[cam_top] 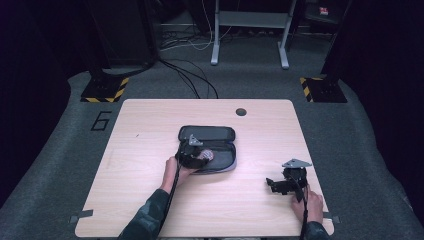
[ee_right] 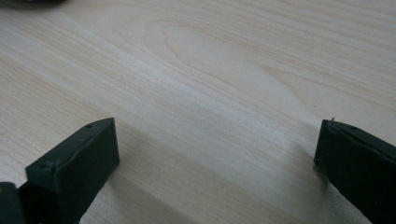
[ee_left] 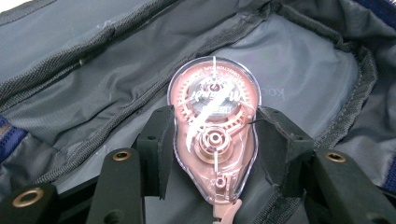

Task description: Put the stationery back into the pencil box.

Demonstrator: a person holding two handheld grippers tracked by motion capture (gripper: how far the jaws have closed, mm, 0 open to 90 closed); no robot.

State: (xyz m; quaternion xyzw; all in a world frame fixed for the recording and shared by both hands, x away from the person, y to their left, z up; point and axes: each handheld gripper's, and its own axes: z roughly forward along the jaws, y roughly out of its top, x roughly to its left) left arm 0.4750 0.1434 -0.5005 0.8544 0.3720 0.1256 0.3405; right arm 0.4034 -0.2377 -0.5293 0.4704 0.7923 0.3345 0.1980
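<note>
Inside the open pouch [ee_left: 303,70], left claw [ee_left: 212,140] grips a correction-tape dispenser [ee_left: 213,135]; right claw [ee_right: 215,158] gapes empty.

- The table [cam_top: 150,130] is bright; the room around it is dark.
- White glare streaks the tape case [ee_left: 213,135].
- Jaws cast soft shadows on the wood.

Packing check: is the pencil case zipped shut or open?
Open: the pencil case is spread with its grey lining showing, and the left gripper holds a correction tape over it.
</note>
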